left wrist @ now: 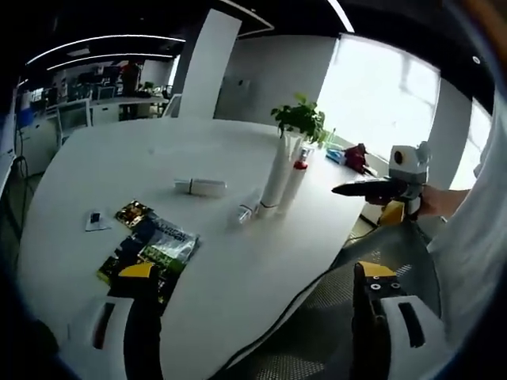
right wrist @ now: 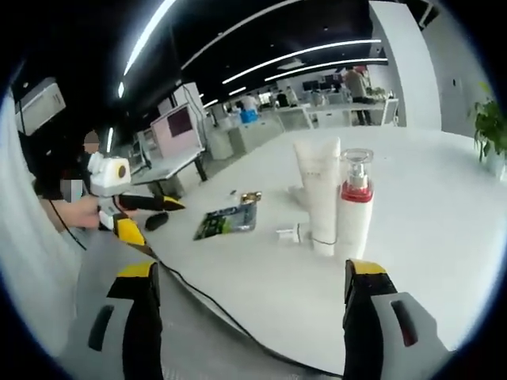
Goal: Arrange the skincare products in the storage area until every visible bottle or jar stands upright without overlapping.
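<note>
Right gripper view: glossy white tube (right wrist: 319, 192), upright.

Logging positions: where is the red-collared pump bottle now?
In the right gripper view, the pump bottle stands upright on the white table, touching the white tube's right side.

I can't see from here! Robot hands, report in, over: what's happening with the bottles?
Left gripper and right gripper open, empty. White tube and pump bottle upright, side by side. Small tube lying flat. Sachets nearby.

An open-plan office: rows of desks (right wrist: 333, 115), monitors (right wrist: 176, 127), ceiling strip lights (right wrist: 301, 55).
</note>
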`<control>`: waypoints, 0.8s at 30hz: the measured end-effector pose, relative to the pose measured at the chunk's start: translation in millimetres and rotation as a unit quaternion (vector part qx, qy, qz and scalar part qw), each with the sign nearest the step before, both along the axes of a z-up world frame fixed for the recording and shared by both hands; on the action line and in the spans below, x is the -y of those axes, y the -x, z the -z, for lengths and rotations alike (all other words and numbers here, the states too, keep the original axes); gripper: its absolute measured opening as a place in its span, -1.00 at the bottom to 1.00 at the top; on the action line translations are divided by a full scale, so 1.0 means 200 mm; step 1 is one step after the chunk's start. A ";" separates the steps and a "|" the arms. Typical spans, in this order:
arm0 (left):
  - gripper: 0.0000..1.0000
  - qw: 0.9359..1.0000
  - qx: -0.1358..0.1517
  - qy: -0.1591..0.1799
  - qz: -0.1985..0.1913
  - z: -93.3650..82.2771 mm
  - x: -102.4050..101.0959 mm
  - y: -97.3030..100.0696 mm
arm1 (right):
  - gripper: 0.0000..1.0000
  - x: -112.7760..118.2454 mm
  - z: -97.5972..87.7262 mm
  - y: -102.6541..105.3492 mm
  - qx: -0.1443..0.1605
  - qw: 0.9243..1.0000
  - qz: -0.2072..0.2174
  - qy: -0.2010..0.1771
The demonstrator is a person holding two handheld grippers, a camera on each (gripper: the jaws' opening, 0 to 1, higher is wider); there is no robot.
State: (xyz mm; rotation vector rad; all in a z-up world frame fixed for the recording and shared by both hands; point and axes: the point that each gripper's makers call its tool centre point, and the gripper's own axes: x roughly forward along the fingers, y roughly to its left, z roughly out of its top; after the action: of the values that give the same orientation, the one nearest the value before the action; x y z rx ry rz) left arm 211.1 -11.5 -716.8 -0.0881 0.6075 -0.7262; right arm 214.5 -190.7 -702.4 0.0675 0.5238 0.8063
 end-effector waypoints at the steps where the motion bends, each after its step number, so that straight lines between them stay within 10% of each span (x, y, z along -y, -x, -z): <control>1: 0.85 1.000 0.001 -0.003 0.003 0.00 0.01 -0.01 | 0.92 0.00 -0.01 0.00 -0.002 1.000 0.003 -0.005; 24: 0.39 0.994 0.008 -0.053 0.095 0.18 0.31 -0.37 | 0.86 0.04 0.01 -0.02 -0.002 1.000 0.027 -0.001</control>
State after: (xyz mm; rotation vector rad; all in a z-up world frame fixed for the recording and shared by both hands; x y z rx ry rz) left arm 284.3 -72.9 -752.3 0.0758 0.6438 -0.8765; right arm 218.9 -198.9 -704.8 0.0851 0.5230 0.7541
